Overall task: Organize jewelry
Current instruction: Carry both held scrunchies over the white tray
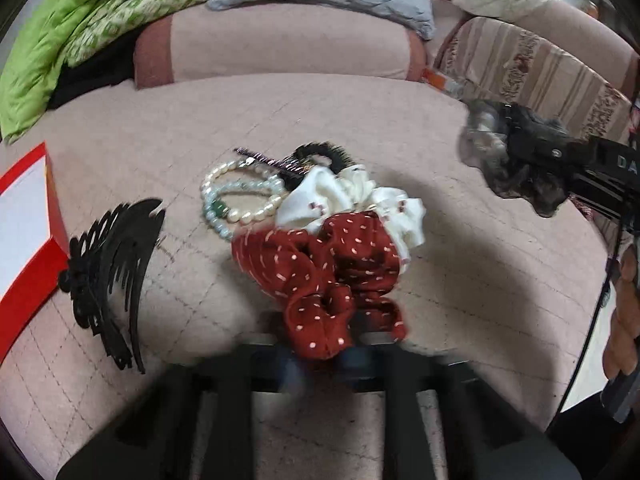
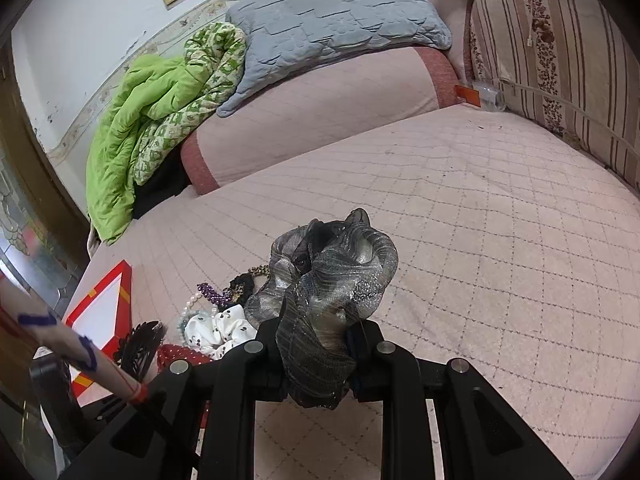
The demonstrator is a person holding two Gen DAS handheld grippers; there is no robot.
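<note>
Left wrist view: your left gripper (image 1: 320,354) is clamped on the red dotted scrunchie (image 1: 320,280), beside a white scrunchie (image 1: 356,200) and pearl bracelets (image 1: 236,196) on the pink quilt (image 1: 480,260). Right wrist view: your right gripper (image 2: 318,344) pinches a grey shimmery scrunchie (image 2: 328,280) above the quilt.

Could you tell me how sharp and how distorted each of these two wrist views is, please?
Left wrist view: motion blur smears the red dotted scrunchie and left tool; the black hair claw stays crisp; fisheye bends the bed edges. Right wrist view: sharp throughout, the grey scrunchie in the right tool clear, same barrel curvature, soft even daylight.
</note>
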